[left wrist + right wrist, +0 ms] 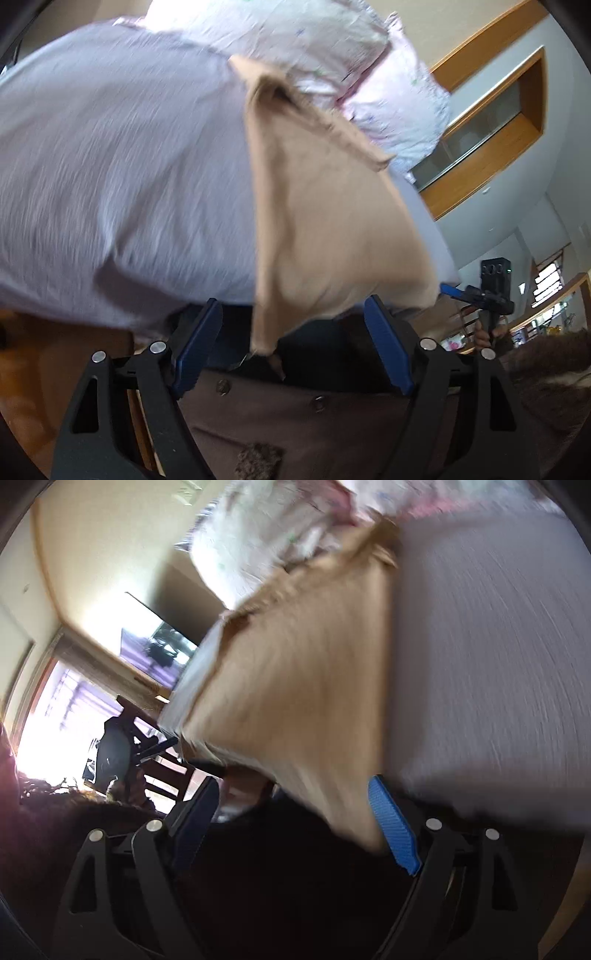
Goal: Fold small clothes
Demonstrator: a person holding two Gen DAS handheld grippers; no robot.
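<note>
A tan garment (325,221) lies on a pale lilac sheet (122,173), its near corner hanging over the sheet's edge between the blue pads of my left gripper (291,347). The left jaws stand wide apart and the cloth is not pinched. In the right wrist view the same tan garment (303,686) is blurred; its near corner drops beside the right blue pad (391,827) of my right gripper (295,823), whose jaws are also wide apart. The right gripper also shows in the left wrist view (491,295), held in a hand at the right.
A crumpled pink-and-white patterned cloth (314,48) lies past the tan garment on the sheet. A person's brown buttoned clothing (295,417) is below the left gripper. A wooden-framed wall opening (491,122) is at the right; a bright window (62,716) and chair (147,738) are at the left.
</note>
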